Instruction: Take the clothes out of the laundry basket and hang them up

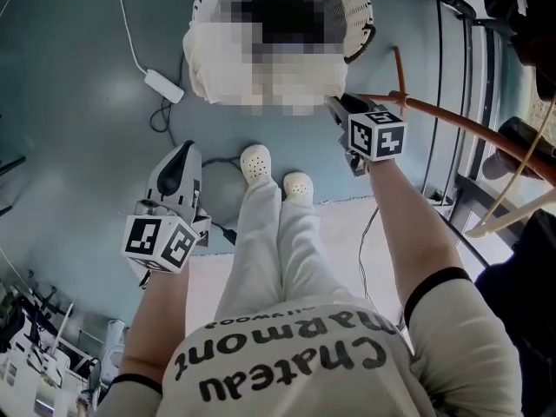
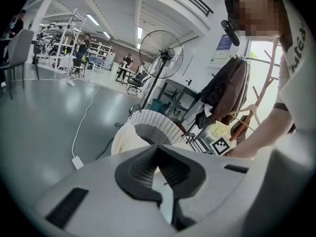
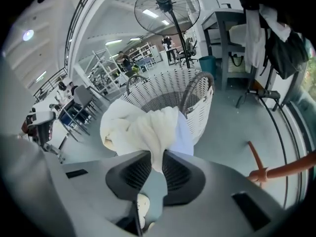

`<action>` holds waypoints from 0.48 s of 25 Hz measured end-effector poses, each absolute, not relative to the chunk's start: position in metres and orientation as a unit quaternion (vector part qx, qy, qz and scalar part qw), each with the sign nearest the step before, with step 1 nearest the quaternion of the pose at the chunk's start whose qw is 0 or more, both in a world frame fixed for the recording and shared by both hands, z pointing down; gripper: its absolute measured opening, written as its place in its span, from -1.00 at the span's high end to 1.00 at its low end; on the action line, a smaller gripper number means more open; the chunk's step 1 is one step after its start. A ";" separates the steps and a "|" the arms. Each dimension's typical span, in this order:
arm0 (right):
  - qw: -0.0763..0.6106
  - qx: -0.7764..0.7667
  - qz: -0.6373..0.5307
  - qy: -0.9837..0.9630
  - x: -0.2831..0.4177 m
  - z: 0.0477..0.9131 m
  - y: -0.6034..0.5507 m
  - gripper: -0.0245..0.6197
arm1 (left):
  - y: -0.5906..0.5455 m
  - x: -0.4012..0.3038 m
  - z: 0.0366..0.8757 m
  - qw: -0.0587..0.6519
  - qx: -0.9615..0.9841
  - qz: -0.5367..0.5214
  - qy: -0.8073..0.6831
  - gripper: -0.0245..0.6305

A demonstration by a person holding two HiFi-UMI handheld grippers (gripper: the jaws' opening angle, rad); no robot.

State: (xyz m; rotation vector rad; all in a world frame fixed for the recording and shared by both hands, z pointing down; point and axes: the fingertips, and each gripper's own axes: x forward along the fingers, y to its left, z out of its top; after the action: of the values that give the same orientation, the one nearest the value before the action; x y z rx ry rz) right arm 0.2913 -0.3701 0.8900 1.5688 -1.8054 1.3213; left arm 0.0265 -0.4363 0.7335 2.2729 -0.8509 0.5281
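a fold of the cream garment [image 3: 138, 127], draped over the laundry basket's [image 3: 200, 107] near rim, is pinched by the right gripper [image 3: 157, 168]; the left gripper [image 2: 159, 176] is seen closed, empty, farther off.

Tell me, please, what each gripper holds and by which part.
Right gripper: a bunched fold of the cream garment draped over the basket. Left gripper: shut, empty.

Printed in dark script across the shirt [image 1: 295, 367] at 6 o'clock of the head view, upside down to the camera: "Chateau Marmont"; above it, toward the legs, a smaller line, too fine to read for certain; at 2 o'clock of the left gripper view, only "ate" of that script on the same shirt; blue wall notice [image 2: 223, 42] at 1 o'clock, print illegible.
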 end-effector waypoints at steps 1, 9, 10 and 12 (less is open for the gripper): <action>0.198 0.566 0.475 -0.644 0.291 0.885 -0.369 0.67 | -0.435 0.028 0.729 0.322 0.867 0.200 -0.324 0.90; 0.172 0.548 0.486 -0.658 0.279 0.835 -0.351 0.75 | -0.440 0.028 0.684 0.285 0.872 0.183 -0.354 0.90; 0.170 0.545 0.489 -0.659 0.278 0.827 -0.349 0.75 | -0.438 0.030 0.677 0.282 0.873 0.179 -0.354 0.90; 0.169 0.539 0.497 -0.658 0.274 0.814 -0.342 0.75 | -0.432 0.034 0.663 0.277 0.877 0.173 -0.352 0.90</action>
State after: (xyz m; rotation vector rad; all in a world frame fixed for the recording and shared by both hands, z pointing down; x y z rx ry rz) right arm 0.2740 -0.3421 0.8139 1.5338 -1.8715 1.4146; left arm 0.0336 -0.4317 0.6631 2.3555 -0.9464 0.4638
